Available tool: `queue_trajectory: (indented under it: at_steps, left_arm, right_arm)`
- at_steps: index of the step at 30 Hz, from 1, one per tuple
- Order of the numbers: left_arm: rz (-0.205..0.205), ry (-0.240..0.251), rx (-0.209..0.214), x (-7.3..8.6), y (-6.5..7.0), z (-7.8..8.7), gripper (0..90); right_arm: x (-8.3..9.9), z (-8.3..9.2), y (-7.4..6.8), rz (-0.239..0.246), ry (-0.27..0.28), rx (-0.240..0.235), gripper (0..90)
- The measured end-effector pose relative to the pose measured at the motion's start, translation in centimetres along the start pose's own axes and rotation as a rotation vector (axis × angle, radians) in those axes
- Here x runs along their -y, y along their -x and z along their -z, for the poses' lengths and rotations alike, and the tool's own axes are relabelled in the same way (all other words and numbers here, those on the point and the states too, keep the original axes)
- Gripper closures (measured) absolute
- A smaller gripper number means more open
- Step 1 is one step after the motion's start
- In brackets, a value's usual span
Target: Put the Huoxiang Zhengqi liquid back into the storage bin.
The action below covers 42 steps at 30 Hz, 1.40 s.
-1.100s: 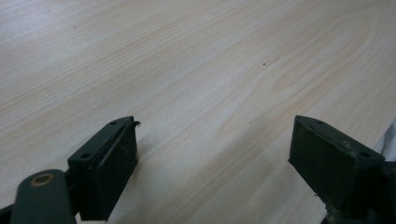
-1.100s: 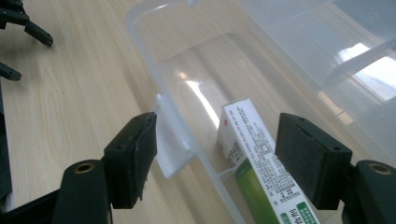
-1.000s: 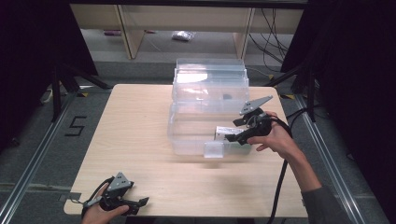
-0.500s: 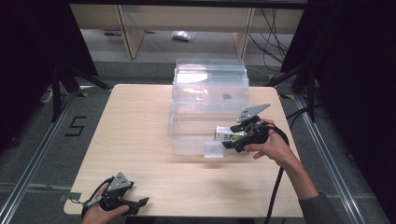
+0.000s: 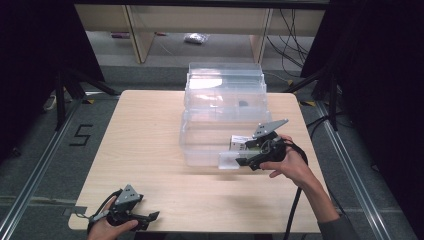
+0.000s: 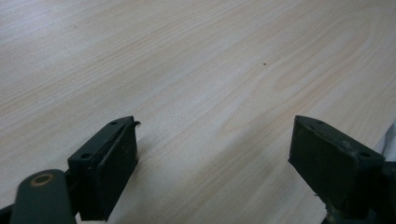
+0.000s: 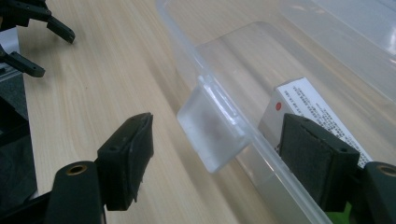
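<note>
The right gripper has just been opening – its jaws straddle the frosted front latch of the clear plastic storage box, unpressed, mid-table; the left gripper rests spread apart.

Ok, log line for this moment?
right gripper: open, straddling clear bin front latch | left gripper: open, empty, near table edge

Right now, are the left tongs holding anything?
No, in the left gripper view the left tongs stand open over the bare wooden table with nothing between them.
</note>
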<state>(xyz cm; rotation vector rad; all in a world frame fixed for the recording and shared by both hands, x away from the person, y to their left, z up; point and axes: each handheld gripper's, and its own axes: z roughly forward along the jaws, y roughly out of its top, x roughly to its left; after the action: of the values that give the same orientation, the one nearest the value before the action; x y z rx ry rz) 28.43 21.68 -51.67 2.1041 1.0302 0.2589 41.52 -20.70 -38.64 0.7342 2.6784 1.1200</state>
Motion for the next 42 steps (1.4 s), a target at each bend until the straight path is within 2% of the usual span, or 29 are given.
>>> queue_trajectory:
  at_steps: [3,4,5,6,7,8,9,10,14,17,18,23,28,29,32,40,42]
  left_arm:
    - [0.004,0.005,-0.005,0.0,0.1,0.0,14.9]
    - [0.003,-0.001,-0.001,0.0,0.0,0.0,14.9]
    - [0.003,0.001,-0.001,0.0,0.0,0.0,14.9]
    - [0.004,0.001,-0.002,0.0,0.0,0.0,14.9]
    - [0.004,0.001,-0.002,0.0,0.0,0.0,14.9]
    - [0.0,0.007,-0.004,0.0,0.1,0.0,14.9]
    - [-0.001,0.004,-0.004,0.0,0.1,0.0,14.9]
    - [0.001,0.004,-0.004,0.0,0.1,0.0,14.9]
    - [0.003,0.006,-0.005,0.0,0.1,0.0,14.9]
    - [0.0,0.004,-0.005,0.0,0.1,0.0,14.9]
    - [0.0,0.005,-0.006,0.0,0.1,0.0,14.9]
    - [-0.001,0.004,-0.005,0.0,0.1,0.0,14.9]
    - [-0.003,-0.001,-0.002,0.0,0.0,0.0,14.9]
    - [-0.003,0.0,-0.002,0.0,0.0,0.0,14.9]
    - [0.002,0.001,-0.001,0.0,0.1,0.0,14.9]
    - [0.002,0.001,-0.002,0.0,0.0,0.0,14.9]
    - [0.0,-0.001,-0.001,0.0,0.0,0.0,14.9]
  right_arm:
    - [0.3,-0.1,-0.3,-0.007,0.006,0.014,27.1]
    - [0.4,-0.1,-0.3,0.004,0.008,0.015,27.1]
    - [0.5,-0.1,-0.5,-0.013,0.005,0.009,27.1]
    - [0.6,-0.1,-0.4,-0.003,0.009,0.011,27.1]
    - [0.7,-0.1,-0.6,-0.013,0.011,0.013,27.0]
    - [0.8,-0.1,-0.6,-0.001,0.011,0.007,26.7]
    - [0.9,0.0,-0.8,-0.022,0.009,0.01,26.7]
    - [0.9,0.0,-0.8,-0.003,0.011,0.015,26.7]
    - [1.1,0.0,-1.1,-0.011,0.015,0.009,26.6]
    - [1.3,-0.1,-1.4,0.004,0.016,-0.002,26.5]
    - [1.4,-0.1,-1.5,-0.013,0.012,0.005,26.5]
    - [1.6,-0.3,-1.8,0.005,0.012,-0.003,26.3]
    - [2.4,-0.9,-2.5,-0.019,0.01,-0.02,25.8]
    - [2.5,-0.9,-2.3,0.006,0.014,-0.013,25.8]
    - [2.9,-1.1,-2.6,-0.017,0.003,-0.024,25.7]
    - [3.5,-1.2,-3.0,-0.012,0.011,-0.027,25.1]
    - [3.7,-1.2,-3.3,-0.035,0.002,-0.033,24.1]
